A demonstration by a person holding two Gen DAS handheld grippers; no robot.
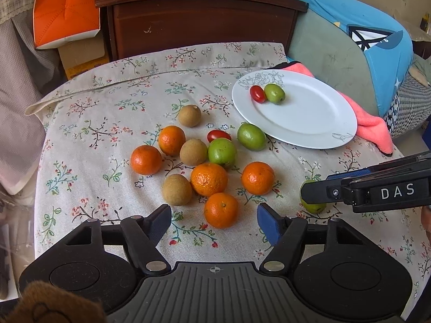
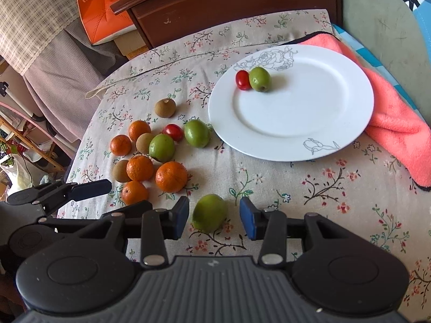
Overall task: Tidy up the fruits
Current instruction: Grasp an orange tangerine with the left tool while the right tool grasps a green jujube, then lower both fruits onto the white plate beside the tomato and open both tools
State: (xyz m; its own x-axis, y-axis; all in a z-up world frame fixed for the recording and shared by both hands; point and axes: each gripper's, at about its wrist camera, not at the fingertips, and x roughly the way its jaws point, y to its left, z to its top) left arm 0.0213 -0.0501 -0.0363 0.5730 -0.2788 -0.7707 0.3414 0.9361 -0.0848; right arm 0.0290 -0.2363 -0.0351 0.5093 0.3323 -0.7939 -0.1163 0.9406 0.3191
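right tool (image 2: 214, 216): released, straddling green fruit (image 2: 209, 212) near bench front edge | left tool (image 1: 214, 222): released, over orange (image 1: 221, 210) | risk: round fruit rolls off closing pads

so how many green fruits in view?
4. One on the plate beside the red tomato. Two in the pile on the cloth. One between the right gripper pads, untouched. None seem hidden.
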